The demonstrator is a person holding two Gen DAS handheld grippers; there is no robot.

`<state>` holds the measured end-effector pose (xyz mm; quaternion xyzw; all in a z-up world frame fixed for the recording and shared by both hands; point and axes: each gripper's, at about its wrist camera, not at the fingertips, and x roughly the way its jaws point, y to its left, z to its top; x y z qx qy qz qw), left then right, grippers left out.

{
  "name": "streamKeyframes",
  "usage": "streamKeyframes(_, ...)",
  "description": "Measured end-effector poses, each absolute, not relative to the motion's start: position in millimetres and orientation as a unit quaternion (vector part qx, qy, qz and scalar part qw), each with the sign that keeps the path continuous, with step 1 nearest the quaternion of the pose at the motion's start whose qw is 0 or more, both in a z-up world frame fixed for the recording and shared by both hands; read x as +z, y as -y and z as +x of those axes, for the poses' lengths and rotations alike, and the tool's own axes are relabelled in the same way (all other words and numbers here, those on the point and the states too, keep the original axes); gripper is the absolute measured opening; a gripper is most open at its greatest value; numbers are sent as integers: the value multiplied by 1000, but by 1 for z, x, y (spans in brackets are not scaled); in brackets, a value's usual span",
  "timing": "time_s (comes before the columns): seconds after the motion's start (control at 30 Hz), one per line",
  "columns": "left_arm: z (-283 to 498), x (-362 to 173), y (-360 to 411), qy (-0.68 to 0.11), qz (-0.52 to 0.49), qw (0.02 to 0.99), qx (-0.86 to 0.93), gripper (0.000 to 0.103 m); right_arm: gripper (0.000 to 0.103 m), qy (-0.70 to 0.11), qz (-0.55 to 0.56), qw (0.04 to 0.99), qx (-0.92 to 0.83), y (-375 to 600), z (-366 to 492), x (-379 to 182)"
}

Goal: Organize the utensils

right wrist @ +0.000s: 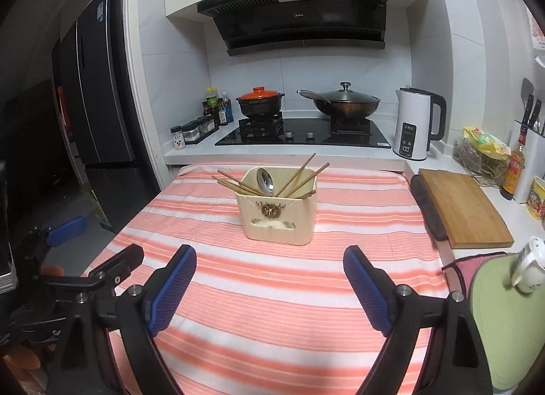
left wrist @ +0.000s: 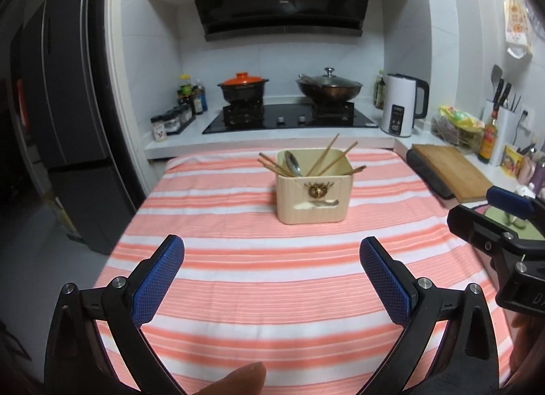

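A cream utensil holder (left wrist: 313,190) (right wrist: 276,216) stands on the striped pink-and-white cloth (left wrist: 272,275) (right wrist: 272,292), toward its far side. Several wooden chopsticks (left wrist: 323,158) (right wrist: 296,175) and a metal spoon (left wrist: 293,163) (right wrist: 265,182) lean inside it. My left gripper (left wrist: 271,250) hangs open over the near part of the cloth, well short of the holder, nothing between its blue pads. My right gripper (right wrist: 269,258) is open too, equally far back and empty. Each gripper shows at the edge of the other's view: the right gripper (left wrist: 494,217) and the left gripper (right wrist: 85,241).
Behind the table runs a counter with a gas hob (right wrist: 303,136), an orange-lidded clay pot (right wrist: 260,103), a lidded wok (right wrist: 344,103), a white kettle (right wrist: 417,124) and seasoning bottles (right wrist: 204,122). A wooden cutting board (right wrist: 463,209) lies to the right. A dark fridge (right wrist: 95,105) stands left. A fingertip (left wrist: 245,378) shows below.
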<state>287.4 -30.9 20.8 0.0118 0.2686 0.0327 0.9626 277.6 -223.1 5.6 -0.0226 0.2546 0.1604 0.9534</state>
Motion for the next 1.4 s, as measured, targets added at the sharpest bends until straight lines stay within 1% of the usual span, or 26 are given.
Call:
streamKeyframes(0.2,260,32,31,-257,16,965,47,103,90,-234,-24,960,153,227,241,18)
streamKeyframes(0.5,230,44,23,-259,-9,965,46,103,90,-222,-40,962,156,218,210,26)
streamKeyframes(0.83,211,51,17,-252,-12,967,38,103,90,-215,-43,962,165,212,193,31)
streamKeyframes(1.4,202,54,10,-254,-13,966,51,103,90,-208,-54,960,180,204,177,38)
